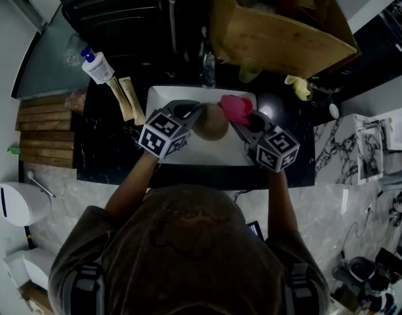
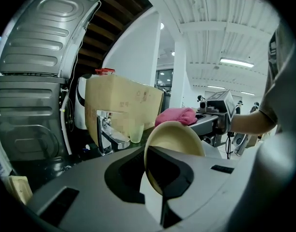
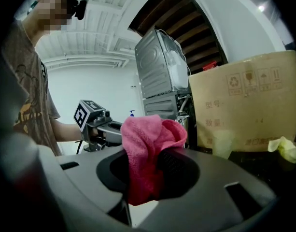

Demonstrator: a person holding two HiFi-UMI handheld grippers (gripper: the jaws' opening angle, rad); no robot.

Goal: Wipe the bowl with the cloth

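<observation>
Seen from the head camera, the left gripper [image 1: 195, 115] and the right gripper [image 1: 242, 119] meet over a white rectangular sink basin [image 1: 207, 155] set in a dark counter. A rounded beige bowl [image 1: 211, 125] hangs between them above the basin, and a crumpled pink cloth [image 1: 235, 108] sits just to its right, touching or nearly touching it. A chrome faucet [image 1: 207, 64] stands behind the sink below a large brown cardboard box [image 1: 279, 25]. A white bottle with a blue cap [image 1: 96, 65] lies to the left near a stack of wooden boards [image 1: 46, 130]. In the left gripper view, the left gripper [image 2: 155, 176] is clamped on the bowl [image 2: 179, 137] at its rim, one jaw inside and one outside, with the bowl tipped up on edge. The pink cloth [image 2: 176, 115] shows just past the top of the bowl, with the faucet [image 2: 109, 132], a pale green translucent cup [image 2: 136, 132] and the cardboard box [image 2: 121, 105] behind. In the right gripper view, the right gripper [image 3: 147, 178] is pinched on the pink cloth [image 3: 148, 146], which bunches up above the jaws. The left gripper [image 3: 92, 117] with its marker cube shows beyond, and the cardboard box [image 3: 249, 105] stands at the right.
</observation>
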